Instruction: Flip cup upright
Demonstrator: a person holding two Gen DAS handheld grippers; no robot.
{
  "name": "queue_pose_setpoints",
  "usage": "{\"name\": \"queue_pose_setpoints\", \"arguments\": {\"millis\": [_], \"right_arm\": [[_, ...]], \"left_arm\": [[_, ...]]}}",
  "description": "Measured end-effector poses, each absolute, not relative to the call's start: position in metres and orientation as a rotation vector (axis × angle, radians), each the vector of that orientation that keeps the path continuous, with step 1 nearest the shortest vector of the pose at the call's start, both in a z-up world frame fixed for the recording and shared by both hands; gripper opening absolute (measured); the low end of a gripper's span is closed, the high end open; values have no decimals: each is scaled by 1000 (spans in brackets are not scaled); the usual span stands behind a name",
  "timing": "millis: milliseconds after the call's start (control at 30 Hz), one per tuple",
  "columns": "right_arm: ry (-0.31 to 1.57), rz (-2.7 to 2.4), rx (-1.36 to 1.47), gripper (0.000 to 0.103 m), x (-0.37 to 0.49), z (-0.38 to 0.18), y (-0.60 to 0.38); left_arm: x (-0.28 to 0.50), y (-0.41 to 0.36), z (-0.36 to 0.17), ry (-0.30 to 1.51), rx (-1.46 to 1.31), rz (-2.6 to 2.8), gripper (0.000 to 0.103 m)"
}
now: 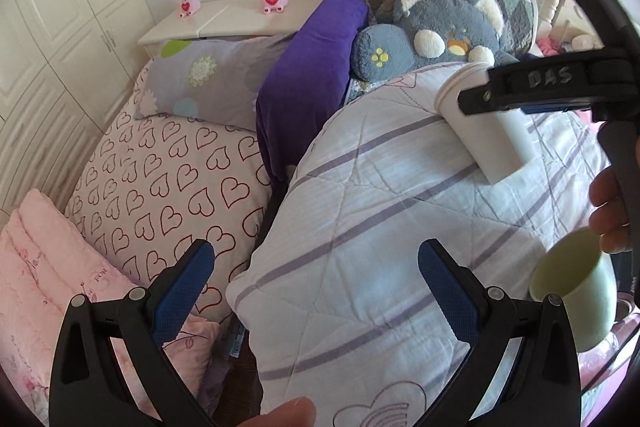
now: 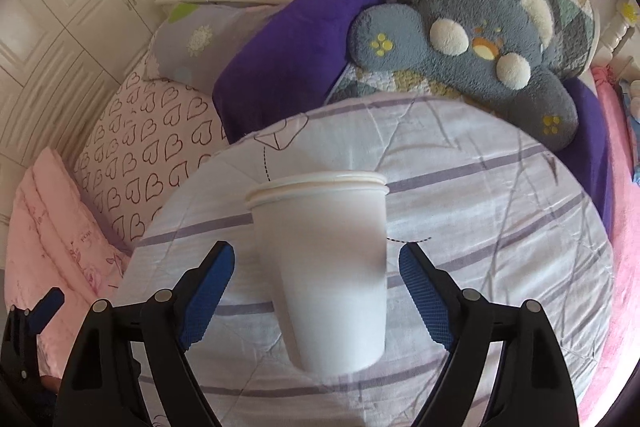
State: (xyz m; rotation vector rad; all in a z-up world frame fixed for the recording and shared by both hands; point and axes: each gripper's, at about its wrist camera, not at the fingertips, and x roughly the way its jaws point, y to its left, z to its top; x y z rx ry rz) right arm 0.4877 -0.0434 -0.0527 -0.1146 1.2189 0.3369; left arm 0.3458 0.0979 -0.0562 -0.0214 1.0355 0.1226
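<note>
A white paper cup [image 2: 332, 267] lies on its side on the striped quilt [image 2: 500, 211], rim pointing away from me, base toward the camera. My right gripper [image 2: 316, 291] is open with its blue pads on either side of the cup, not touching it. In the left wrist view the same cup [image 1: 484, 131] lies at the upper right, partly hidden by the right gripper's black body [image 1: 536, 87]. My left gripper [image 1: 316, 287] is open and empty above the quilt [image 1: 360, 227], well short of the cup.
A pale green cup [image 1: 576, 287] stands upright at the right edge, near a hand. A grey plush cat [image 2: 480, 39], purple pillow [image 2: 296, 47], heart-print pillow [image 1: 160, 179] and pink folded blanket [image 1: 44, 287] lie around the quilt. White wardrobes stand at the left.
</note>
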Motion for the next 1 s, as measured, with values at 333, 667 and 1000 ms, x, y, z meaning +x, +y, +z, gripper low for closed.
{"name": "queue_pose_setpoints", "arguments": {"millis": [333, 667, 1000], "right_arm": [[995, 300, -14, 86, 402, 21, -90], [875, 182, 111, 86, 274, 28, -170], [869, 112, 106, 86, 221, 5, -198]], "left_arm": [[314, 87, -30, 1008, -21, 119, 103], [283, 51, -13, 998, -10, 112, 103], [252, 6, 6, 948, 90, 97, 103]]}}
